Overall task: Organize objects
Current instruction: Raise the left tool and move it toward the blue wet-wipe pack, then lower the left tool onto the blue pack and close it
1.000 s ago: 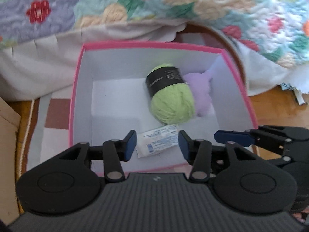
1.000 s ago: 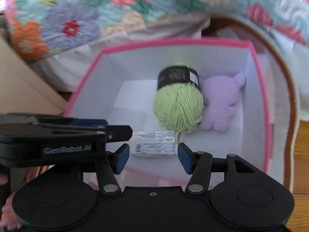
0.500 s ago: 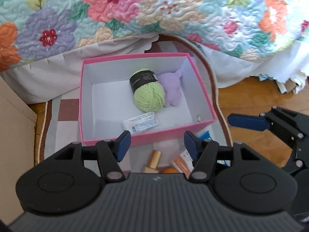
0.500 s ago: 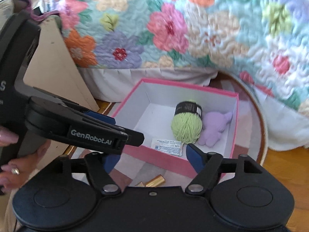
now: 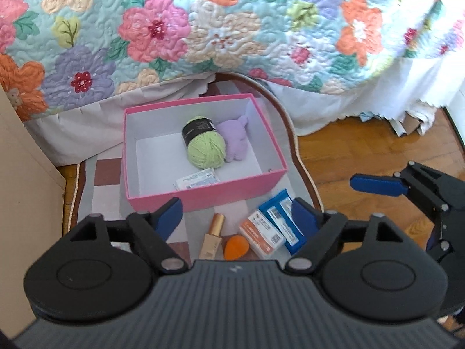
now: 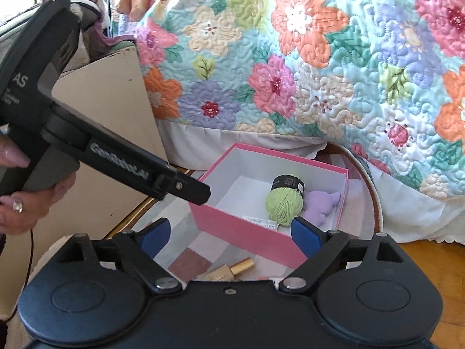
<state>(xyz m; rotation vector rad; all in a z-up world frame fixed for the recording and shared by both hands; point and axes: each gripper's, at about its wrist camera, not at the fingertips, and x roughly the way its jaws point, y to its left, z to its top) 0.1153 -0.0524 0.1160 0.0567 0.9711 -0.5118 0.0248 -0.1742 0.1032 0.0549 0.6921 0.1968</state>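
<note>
CHANGE: both my grippers, left point(image 5: 237, 213) and right point(image 6: 231, 232), are up and back from the pink box point(image 5: 203, 195), fingers opening wide, empty | NOW: white packet point(image 5: 197, 179) lies inside, near wall | NEXT: four items wait on rug.

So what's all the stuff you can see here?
box: 1, pink, on the rug
yarn: 1, green, in the box
plush: 1, lilac, in the box beside the yarn
packet: 1, white, in the box by its near wall
bottle: 1, gold, on the rug outside the box
sponge: 1, orange, beside the bottle
packs: 2, orange and blue, on the rug
rug: 1, checked
quilt: 1, flowered, behind
left gripper: opening, empty
right gripper: opening, empty
hand: 1, holding the left gripper
</note>
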